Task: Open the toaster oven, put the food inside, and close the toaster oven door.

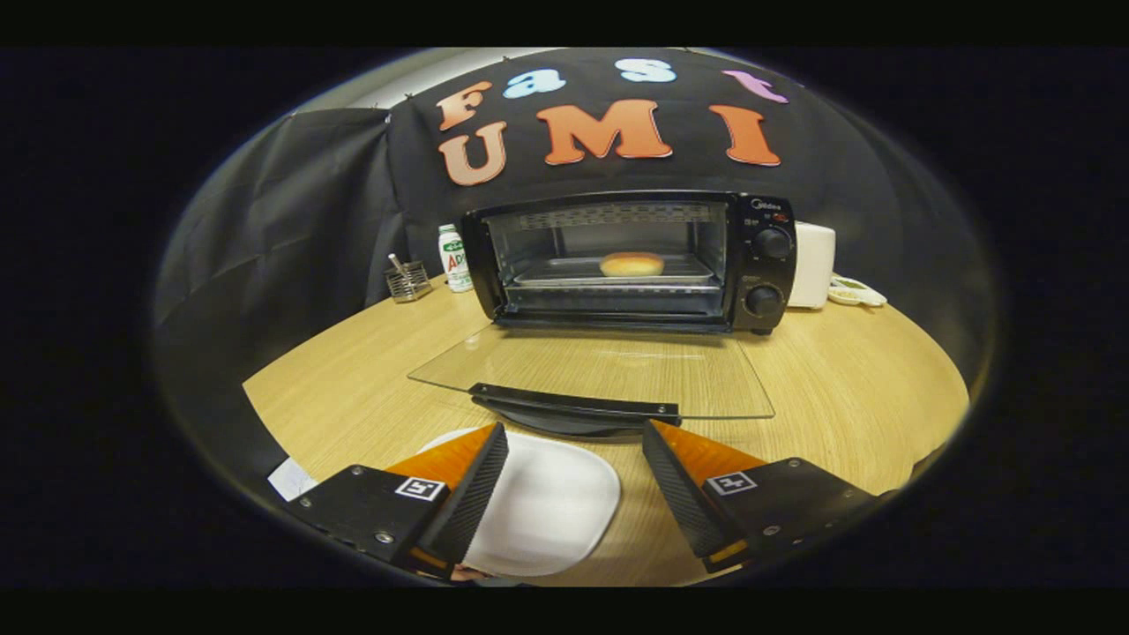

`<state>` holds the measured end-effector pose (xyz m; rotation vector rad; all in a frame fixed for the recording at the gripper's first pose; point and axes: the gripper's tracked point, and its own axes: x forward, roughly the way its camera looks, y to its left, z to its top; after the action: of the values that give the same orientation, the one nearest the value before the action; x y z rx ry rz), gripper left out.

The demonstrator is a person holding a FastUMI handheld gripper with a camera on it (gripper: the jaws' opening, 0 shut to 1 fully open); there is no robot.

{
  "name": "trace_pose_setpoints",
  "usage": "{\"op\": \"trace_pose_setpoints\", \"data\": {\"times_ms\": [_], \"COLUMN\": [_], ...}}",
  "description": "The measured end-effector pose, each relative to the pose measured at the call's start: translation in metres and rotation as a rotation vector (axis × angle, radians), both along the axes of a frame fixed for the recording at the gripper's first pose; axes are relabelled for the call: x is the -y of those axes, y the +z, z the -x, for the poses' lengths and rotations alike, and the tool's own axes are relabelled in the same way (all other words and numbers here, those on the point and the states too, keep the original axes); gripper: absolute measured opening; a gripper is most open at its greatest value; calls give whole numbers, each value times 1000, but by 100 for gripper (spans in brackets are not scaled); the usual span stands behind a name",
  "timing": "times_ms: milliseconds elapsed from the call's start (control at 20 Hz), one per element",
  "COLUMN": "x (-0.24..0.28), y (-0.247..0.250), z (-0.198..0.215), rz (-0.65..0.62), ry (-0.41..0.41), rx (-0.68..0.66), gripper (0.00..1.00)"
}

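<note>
A black toaster oven [750, 265] stands at the back of the wooden table. Its glass door [600, 375] lies folded down flat toward me, with the black handle [573, 404] along its near edge. Inside, a golden bun [631, 264] rests on the metal tray [547, 275]. My gripper [573, 437] hovers just short of the door handle, open, with nothing between its orange-and-black fingers [481, 481]. A bare white plate [551, 507] lies on the table below and between the fingers.
Left of the oven stand a small white bottle [455, 257] and a wire holder [407, 280]. A white appliance [811, 265] and a small dish [854, 291] sit to its right. A white paper scrap [289, 479] lies by the left finger.
</note>
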<state>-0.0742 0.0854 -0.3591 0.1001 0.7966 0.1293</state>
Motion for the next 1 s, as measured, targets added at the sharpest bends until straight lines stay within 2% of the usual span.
{"op": "trace_pose_setpoints", "data": {"times_ms": [450,1000], "x": [-3,3], "y": [18,66], "z": [-10,-49], "rz": [-17,58], "ry": [-31,-18], "rx": [4,147], "gripper": [91,87]}}
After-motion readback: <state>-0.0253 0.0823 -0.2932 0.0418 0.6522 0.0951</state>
